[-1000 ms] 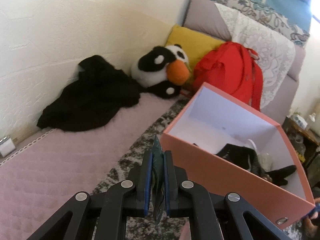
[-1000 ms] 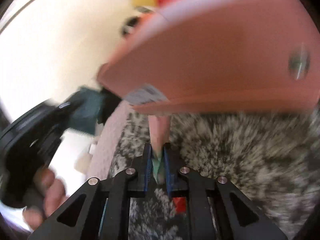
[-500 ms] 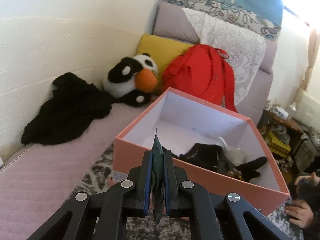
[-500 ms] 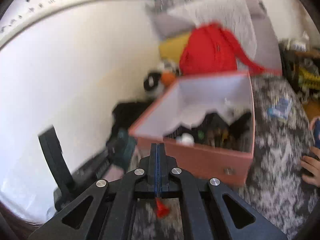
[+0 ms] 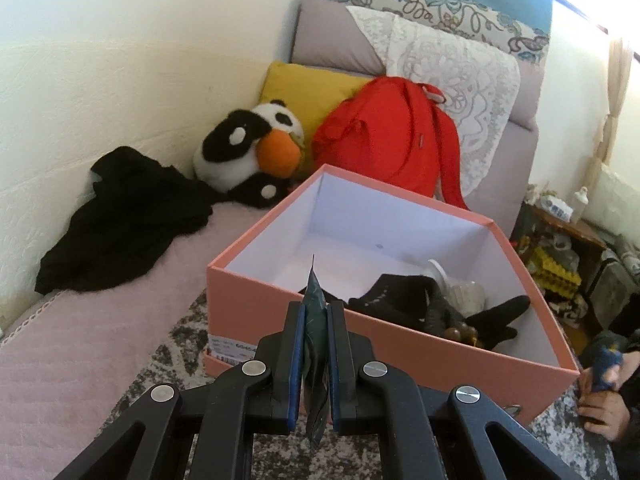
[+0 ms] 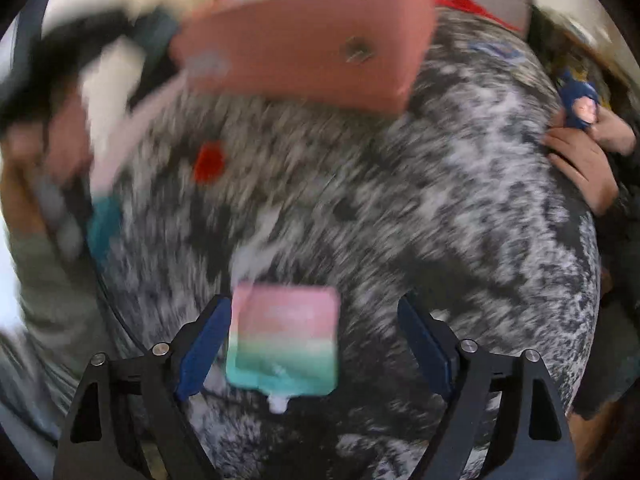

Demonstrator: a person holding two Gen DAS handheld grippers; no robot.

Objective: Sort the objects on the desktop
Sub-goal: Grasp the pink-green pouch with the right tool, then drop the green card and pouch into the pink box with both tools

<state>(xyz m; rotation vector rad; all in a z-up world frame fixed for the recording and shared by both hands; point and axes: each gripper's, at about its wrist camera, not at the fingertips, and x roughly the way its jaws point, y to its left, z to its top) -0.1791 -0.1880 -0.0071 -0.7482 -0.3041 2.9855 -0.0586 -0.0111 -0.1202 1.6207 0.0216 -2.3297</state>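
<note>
My left gripper [image 5: 315, 320] is shut on a thin dark green packet [image 5: 314, 340], held just in front of the near wall of an open pink box [image 5: 360, 340]. The box holds black gloves [image 5: 404, 300] and a white cup [image 5: 468, 294]. In the blurred right wrist view my right gripper [image 6: 316, 320] is open above a pink and green pouch [image 6: 284, 340] that lies on the speckled rug [image 6: 440, 240] between the fingers. The pink box [image 6: 304, 40] stands beyond it.
A black garment [image 5: 128, 216], a panda plush [image 5: 252, 148], a yellow cushion [image 5: 308, 88] and a red backpack [image 5: 384, 140] lie behind the box. A small red object [image 6: 208, 160] lies on the rug. A person's hand [image 6: 580, 168] rests at the right.
My left gripper has drawn back and turned, so the box is now centred ahead. My right gripper has opened, swung down towards the rug, and the pouch now lies between its fingers.
</note>
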